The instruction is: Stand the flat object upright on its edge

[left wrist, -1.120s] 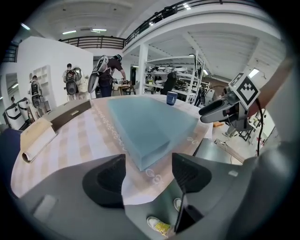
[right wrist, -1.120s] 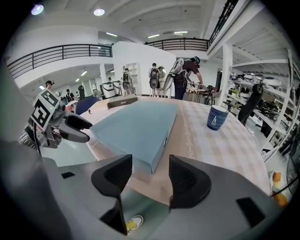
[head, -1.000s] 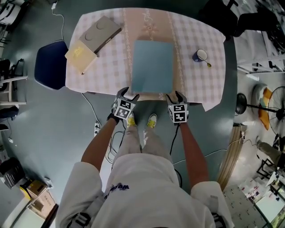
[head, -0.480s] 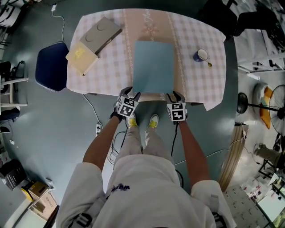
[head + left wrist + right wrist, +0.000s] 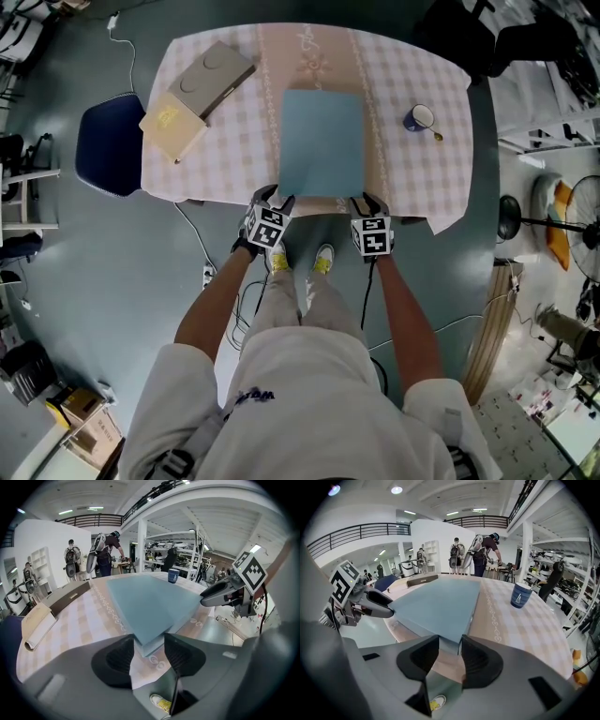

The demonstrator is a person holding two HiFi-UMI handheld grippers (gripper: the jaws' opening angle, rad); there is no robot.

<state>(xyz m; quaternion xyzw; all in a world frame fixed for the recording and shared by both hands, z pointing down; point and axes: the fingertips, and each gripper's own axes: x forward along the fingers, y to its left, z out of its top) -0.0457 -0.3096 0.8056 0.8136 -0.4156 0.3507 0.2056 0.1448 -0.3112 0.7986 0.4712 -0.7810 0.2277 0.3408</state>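
now left tongs (image 5: 273, 198) and right tongs (image 5: 369, 201) each clamped on corner of blue board (image 5: 322, 141) lying flat ahead, likely to tilt it upright.

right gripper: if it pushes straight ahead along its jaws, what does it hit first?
The blue flat box: its near corner already sits between the jaws of the right gripper, which look closed on it. Pushing on would likely just shove the box across the table.

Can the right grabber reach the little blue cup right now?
Probably not yet. The right gripper is clamped on a near corner of the flat blue board. The way to the cup looks free, but it must let go first.
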